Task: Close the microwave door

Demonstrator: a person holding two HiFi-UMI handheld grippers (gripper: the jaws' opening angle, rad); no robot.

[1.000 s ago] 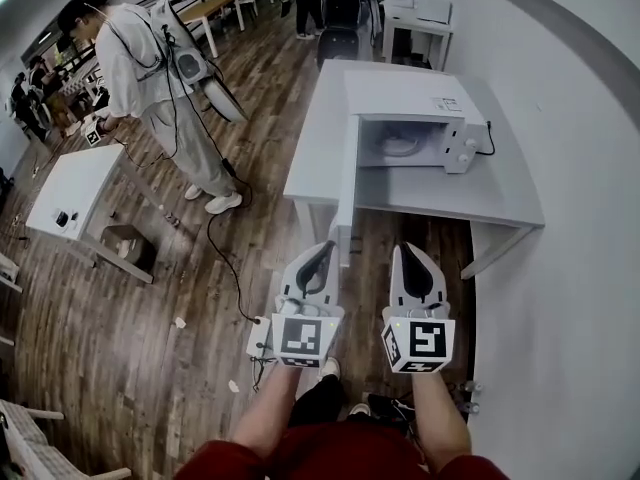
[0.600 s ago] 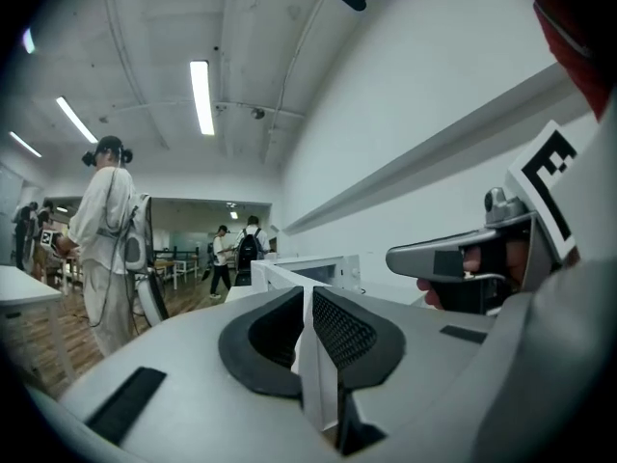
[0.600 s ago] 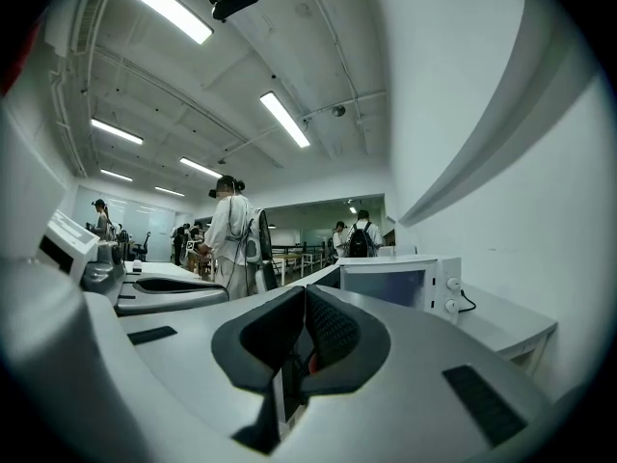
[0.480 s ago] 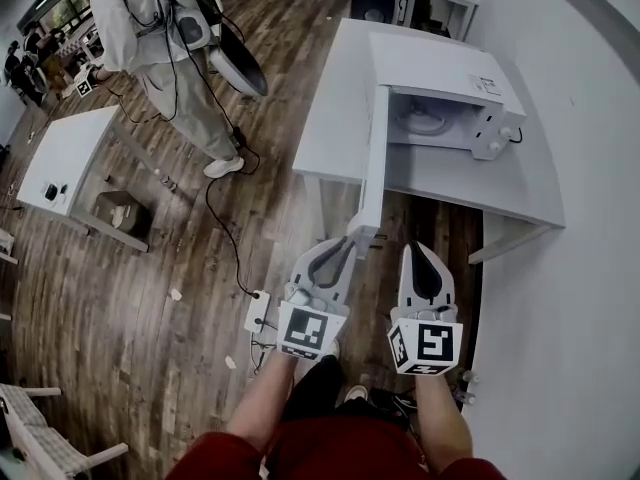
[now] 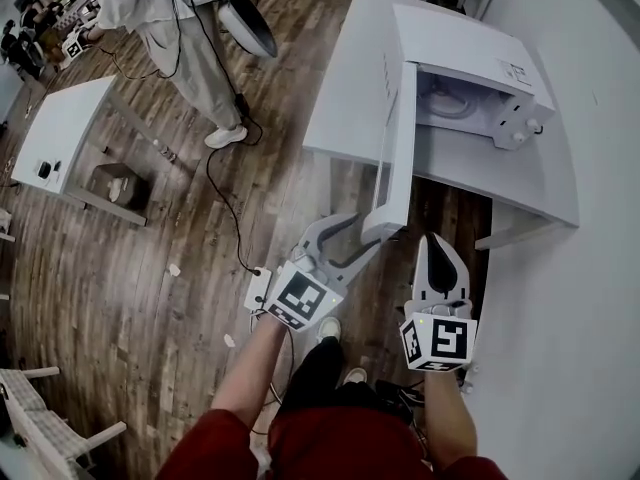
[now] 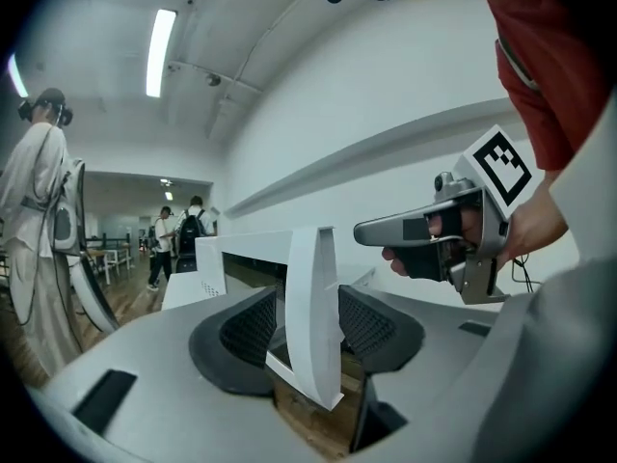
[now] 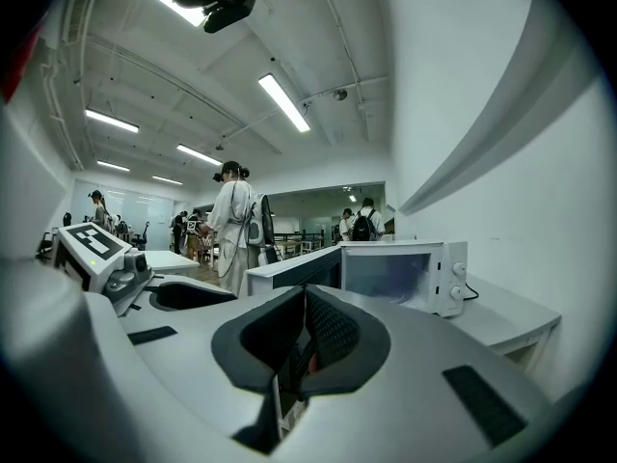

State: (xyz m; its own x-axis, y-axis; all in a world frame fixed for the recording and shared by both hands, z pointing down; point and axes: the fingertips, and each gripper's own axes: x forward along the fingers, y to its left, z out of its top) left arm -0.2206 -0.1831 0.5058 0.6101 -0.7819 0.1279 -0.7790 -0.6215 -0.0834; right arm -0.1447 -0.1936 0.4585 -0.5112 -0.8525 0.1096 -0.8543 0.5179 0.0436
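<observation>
The white microwave (image 5: 470, 63) stands on a grey table (image 5: 350, 88) with its door (image 5: 397, 148) swung wide open toward me. My left gripper (image 5: 362, 234) is at the door's free end; its jaws are opening and the door's edge (image 6: 313, 316) stands between the pads without being pressed. My right gripper (image 5: 437, 243) hovers just right of the door's end, shut with nothing in it. In the right gripper view the microwave (image 7: 405, 273) lies ahead beyond the shut right gripper (image 7: 304, 331). A plate shows inside the cavity.
A person (image 5: 190, 28) with gear stands to the left on the wooden floor. A small white table (image 5: 60, 138) is further left. A power strip (image 5: 258, 290) and cable lie on the floor by my left hand. A white wall runs along the right.
Both grippers have moved forward and down to the door's free end. The left jaws, shut before, now stand apart around the door's edge. The right jaws stay shut.
</observation>
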